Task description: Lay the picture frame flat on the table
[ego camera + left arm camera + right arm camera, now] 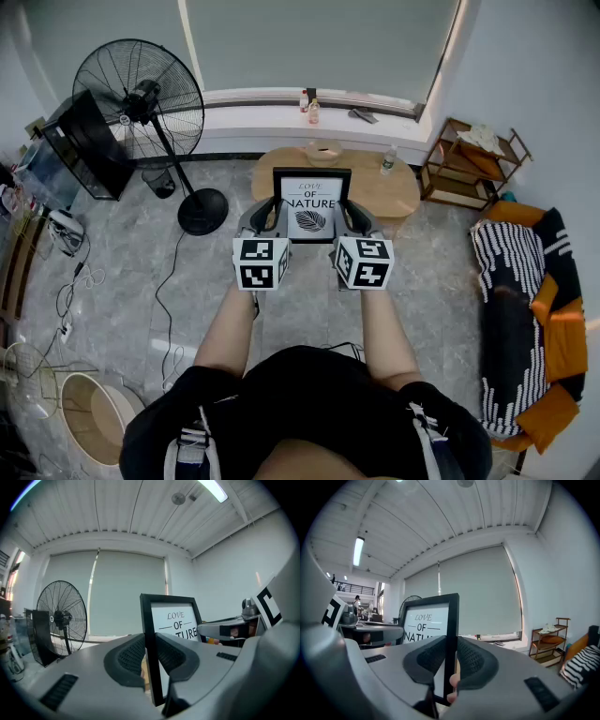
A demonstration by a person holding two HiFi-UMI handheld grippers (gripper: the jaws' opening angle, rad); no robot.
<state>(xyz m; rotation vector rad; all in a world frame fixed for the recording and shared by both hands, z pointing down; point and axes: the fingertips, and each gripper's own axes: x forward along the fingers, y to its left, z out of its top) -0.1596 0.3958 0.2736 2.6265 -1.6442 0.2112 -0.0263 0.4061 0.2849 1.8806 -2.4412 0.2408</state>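
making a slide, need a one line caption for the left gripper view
Left claw clamped on the edge of an upright black picture frame, standing fan behind.

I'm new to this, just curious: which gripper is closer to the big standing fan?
Left. The left gripper grips the picture frame by the edge toward the fan; the right gripper grips the far edge.

The picture frame [311,202] sits upright between left gripper [272,217] and right gripper [349,217] — fan [139,103] at left, shelf [469,164] at right.
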